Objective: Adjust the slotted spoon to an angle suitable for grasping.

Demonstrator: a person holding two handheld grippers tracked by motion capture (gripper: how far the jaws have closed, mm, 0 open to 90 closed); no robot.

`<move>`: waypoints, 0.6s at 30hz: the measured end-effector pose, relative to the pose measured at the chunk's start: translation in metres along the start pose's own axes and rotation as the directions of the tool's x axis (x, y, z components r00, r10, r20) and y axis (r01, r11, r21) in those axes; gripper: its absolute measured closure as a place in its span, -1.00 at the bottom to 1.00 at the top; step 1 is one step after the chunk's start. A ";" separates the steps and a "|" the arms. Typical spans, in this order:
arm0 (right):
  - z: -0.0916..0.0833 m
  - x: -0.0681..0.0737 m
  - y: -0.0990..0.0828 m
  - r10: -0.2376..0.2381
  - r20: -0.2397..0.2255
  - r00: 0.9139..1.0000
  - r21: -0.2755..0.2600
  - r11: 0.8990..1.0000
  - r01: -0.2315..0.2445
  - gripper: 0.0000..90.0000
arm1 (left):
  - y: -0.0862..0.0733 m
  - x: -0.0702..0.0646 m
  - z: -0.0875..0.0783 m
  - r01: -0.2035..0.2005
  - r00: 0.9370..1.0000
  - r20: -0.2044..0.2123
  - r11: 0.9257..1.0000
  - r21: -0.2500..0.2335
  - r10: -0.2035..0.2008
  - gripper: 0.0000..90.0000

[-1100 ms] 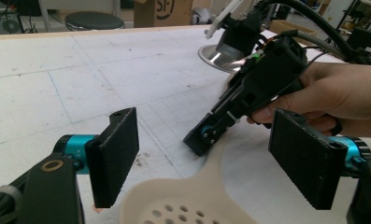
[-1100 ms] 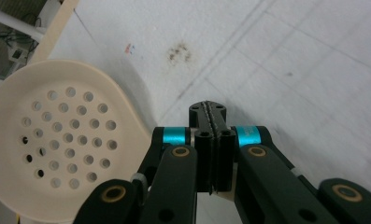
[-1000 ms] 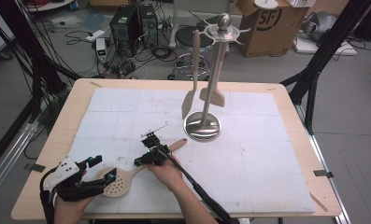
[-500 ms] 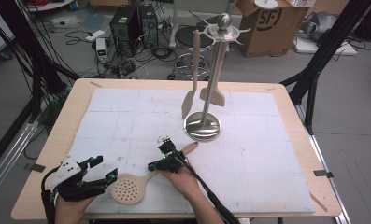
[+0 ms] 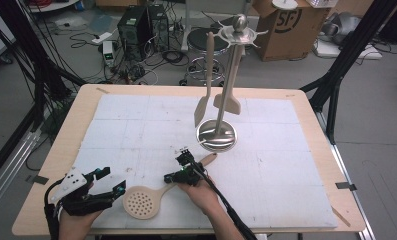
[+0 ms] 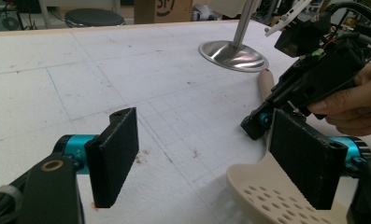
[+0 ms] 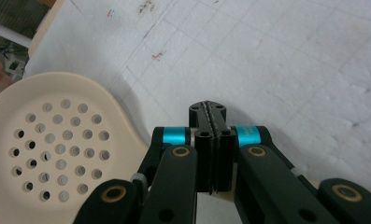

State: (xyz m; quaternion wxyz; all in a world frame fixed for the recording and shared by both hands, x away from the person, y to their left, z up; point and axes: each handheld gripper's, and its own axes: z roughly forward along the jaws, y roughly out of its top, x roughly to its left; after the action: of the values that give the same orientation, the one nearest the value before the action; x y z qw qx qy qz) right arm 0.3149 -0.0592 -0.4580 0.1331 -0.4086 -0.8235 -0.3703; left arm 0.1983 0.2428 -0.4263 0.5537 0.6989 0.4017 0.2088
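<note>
Nearest in, the white gridded foam mat (image 5: 136,130) covers a pale wood table (image 5: 66,145). Left gripper (image 5: 117,191), jaws wide apart, sits just beside the cream perforated skimmer (image 5: 143,202). Right gripper (image 5: 169,178) is pressed shut over the skimmer's handle. Beyond it stands a shiny steel rack (image 5: 217,136), then cluttered grey floor.

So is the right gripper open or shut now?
Shut. In the right gripper view the right gripper has its jaws pressed flat together, nothing visible between them, beside the slotted spoon.
</note>
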 end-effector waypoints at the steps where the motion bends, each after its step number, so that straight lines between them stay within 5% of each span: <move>1: -0.001 -0.001 -0.001 -0.002 0.004 1.000 -0.005 1.000 0.002 1.00 | 0.000 0.000 0.000 0.000 1.000 0.000 1.000 -0.001 0.000 -0.45; 18: -0.006 -0.003 -0.004 0.001 0.010 1.000 -0.029 1.000 -0.001 1.00 | 0.000 0.000 0.001 -0.004 1.000 0.001 1.000 0.007 0.004 -0.44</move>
State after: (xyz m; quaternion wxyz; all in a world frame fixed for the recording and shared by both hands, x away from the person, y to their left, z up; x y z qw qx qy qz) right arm 0.3133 -0.0667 -0.4576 0.1230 -0.4127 -0.8185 -0.3803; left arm 0.1992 0.2417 -0.4267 0.5508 0.7018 0.4009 0.2081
